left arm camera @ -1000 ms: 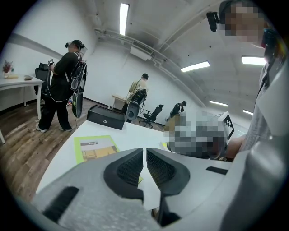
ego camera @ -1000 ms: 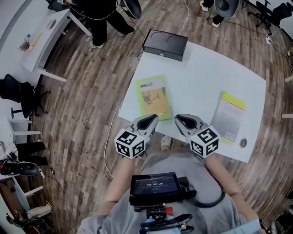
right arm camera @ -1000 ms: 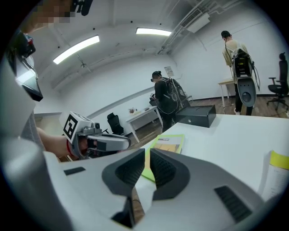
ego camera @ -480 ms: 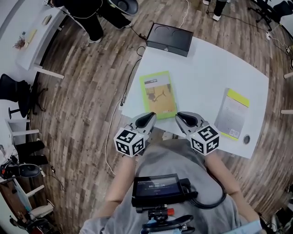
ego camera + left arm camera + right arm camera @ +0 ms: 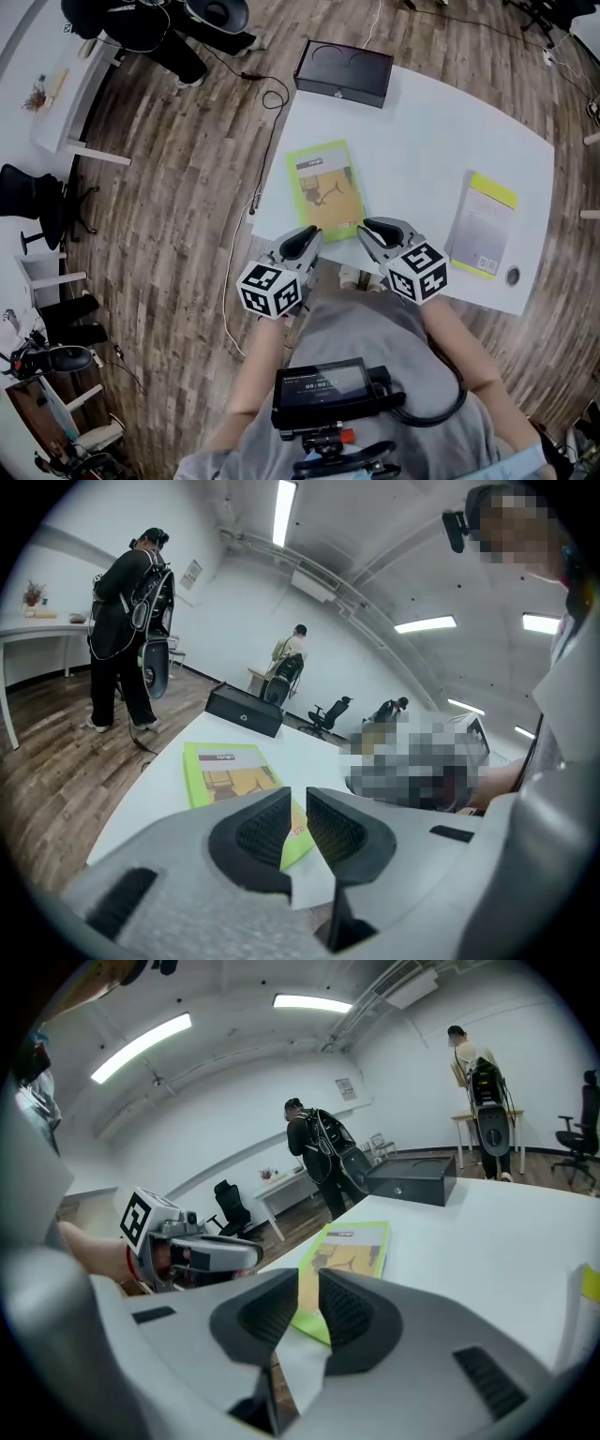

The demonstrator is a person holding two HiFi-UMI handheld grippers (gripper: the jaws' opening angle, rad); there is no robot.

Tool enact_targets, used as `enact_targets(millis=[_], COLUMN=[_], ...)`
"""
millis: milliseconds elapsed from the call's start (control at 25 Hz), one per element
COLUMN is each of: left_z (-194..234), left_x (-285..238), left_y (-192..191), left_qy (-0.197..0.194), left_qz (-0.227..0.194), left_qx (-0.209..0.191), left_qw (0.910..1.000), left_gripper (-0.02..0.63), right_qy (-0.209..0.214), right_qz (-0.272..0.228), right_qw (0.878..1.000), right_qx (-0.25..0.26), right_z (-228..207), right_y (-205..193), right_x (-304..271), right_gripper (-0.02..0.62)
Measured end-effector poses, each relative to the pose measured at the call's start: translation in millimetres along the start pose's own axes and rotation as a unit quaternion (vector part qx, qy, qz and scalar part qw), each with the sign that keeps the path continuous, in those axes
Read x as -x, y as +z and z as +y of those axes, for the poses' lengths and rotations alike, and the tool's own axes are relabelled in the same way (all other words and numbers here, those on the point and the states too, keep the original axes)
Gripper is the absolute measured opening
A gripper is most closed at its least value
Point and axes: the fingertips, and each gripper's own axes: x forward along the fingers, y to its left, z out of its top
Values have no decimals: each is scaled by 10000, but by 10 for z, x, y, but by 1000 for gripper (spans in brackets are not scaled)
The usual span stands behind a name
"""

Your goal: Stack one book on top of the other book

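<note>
Books lie well apart on the white counter (image 5: 422, 141): the green-covered book (image 5: 325, 185) flat at the near left, the grey book with a yellow-green strip (image 5: 483, 225) flat at the near right edge, so nothing is stacked yet. The left tool (image 5: 307, 236) and the right tool (image 5: 368, 228) hover side by side at the green-covered book's near edge, each clenched on nothing, which I judge a lead-in to a pickup. A black box (image 5: 342, 73) sits at the far edge and a small round object (image 5: 512, 276) just beside the grey book, neither between the books.
</note>
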Motion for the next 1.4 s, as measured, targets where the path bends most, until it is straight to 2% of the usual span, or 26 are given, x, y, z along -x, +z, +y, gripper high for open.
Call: enact_targets(millis=[80, 200, 320, 480, 560, 880, 1160, 1400], left_z=[91, 207, 277, 379, 444, 739, 899, 1046], left_x=[-13, -41, -70, -106, -118, -192, -349, -472], left_y=[-13, -37, -66, -133, -155, -238, -335, -458], left_qy=[144, 309, 370, 482, 568, 895, 1002, 1104], left_qz=[48, 129, 198, 282, 285, 416, 761, 1002], left_qx=[29, 133, 212, 391, 468, 814, 989, 1351], left_qw=[9999, 9994, 9989, 9977, 9969, 9918, 9871, 9796], left_gripper=[44, 131, 158, 230, 244, 258, 258, 257], right_qy=[-22, -9, -50, -162, -202, -446, -708, -833], right_qz=[83, 230, 281, 313, 312, 484, 830, 1012], right_qw=[9999, 9997, 9996, 9994, 9993, 9975, 9927, 9874], right_qx=[54, 43, -15, -22, -46, -258, -509, -892], right_z=[-21, -46, -80, -122, -144, -319, -565, -731], right_y=[-20, -70, -98, -109, -105, -141, -271, -389], right_x=[-59, -144, -201, -272, -315, -534, -725, -863], right_gripper=[54, 116, 139, 218, 229, 236, 247, 255])
